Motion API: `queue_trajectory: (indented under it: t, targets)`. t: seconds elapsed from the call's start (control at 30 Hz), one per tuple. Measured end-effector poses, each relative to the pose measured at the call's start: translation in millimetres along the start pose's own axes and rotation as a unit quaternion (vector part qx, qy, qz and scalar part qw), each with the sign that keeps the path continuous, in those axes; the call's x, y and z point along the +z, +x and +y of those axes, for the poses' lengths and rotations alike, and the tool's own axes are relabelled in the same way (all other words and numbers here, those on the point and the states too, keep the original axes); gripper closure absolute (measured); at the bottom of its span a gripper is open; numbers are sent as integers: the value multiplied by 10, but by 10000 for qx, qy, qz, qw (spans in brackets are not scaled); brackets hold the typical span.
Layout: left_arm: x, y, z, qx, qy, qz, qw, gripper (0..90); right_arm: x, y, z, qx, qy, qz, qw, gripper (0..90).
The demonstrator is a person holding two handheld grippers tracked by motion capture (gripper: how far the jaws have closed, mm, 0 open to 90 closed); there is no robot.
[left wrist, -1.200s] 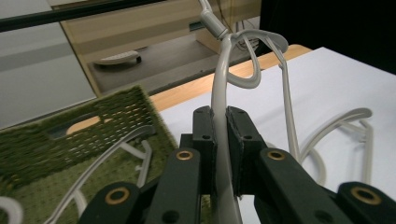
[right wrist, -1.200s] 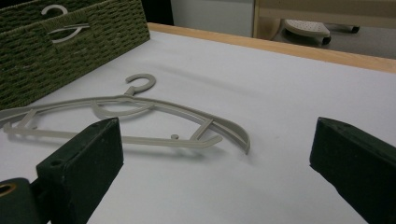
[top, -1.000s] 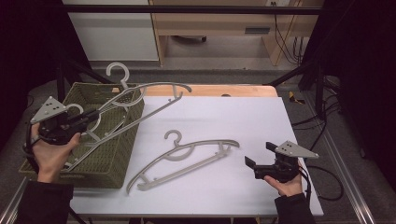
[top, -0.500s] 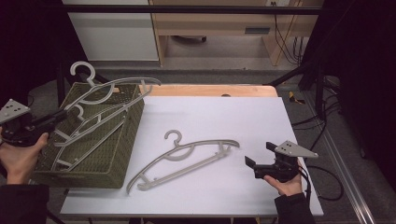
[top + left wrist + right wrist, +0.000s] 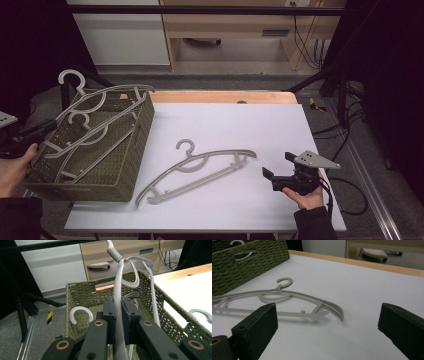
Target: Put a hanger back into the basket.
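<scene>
1. While the left tongs (image 5: 117, 315) sit at the bottom centre of the left gripper view, their two black jaws are clenched on the thin grey arm of a hanger (image 5: 119, 290), which runs up between them to its hook at the top of the frame.
2. In the high view the left tongs (image 5: 47, 125) lie at the far left edge, and the held hanger (image 5: 100, 102) stretches from them toward the upper left, tilted over the green woven basket (image 5: 135, 145), with its hook beyond the basket's far rim.
3. A second hanger (image 5: 87, 145) lies inside the basket below the held one; whether the two touch I cannot tell.
4. The basket stands on the left end of the white tabletop (image 5: 240, 125).
5. A third hanger (image 5: 195, 170) lies flat on the tabletop at the centre of the high view, just right of the basket, hook pointing up the frame.
6. The right tongs (image 5: 275, 170) rest at the lower right of the high view in a hand, near the third hanger's right tip but apart from it.
7. In the right gripper view the right tongs (image 5: 327, 325) are released, jaws standing wide with nothing between them, and the third hanger (image 5: 287, 302) lies ahead of them.
</scene>
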State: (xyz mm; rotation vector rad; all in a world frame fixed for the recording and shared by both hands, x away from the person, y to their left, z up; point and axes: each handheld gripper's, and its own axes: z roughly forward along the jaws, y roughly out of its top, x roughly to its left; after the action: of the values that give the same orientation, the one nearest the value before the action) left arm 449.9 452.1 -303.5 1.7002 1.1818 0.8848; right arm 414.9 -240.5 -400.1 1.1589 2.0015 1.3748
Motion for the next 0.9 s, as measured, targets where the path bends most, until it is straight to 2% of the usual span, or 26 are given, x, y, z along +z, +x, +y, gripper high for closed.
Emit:
queue_trajectory:
  t: [0.3,0.4,0.63,0.7,0.87,0.9]
  targets:
    - [-87,110,-25,0,-38,41,10000,820,-2,2,1,13,-2,10,10000,29]
    - [-121,155,-47,84,10,33,10000,820,-3,2,1,11,-1,7,10000,29]
    - [-142,261,-148,-17,59,65,10000,820,10,8,-2,15,17,-9,10000,29]
    - [-119,261,-173,-38,96,81,9999,820,16,10,-3,5,27,-11,10000,29]
    - [0,189,-239,100,273,122,9995,820,26,17,-5,4,33,2,10000,29]
    - [26,176,-254,74,266,116,9996,820,27,16,-5,2,33,0,10000,29]
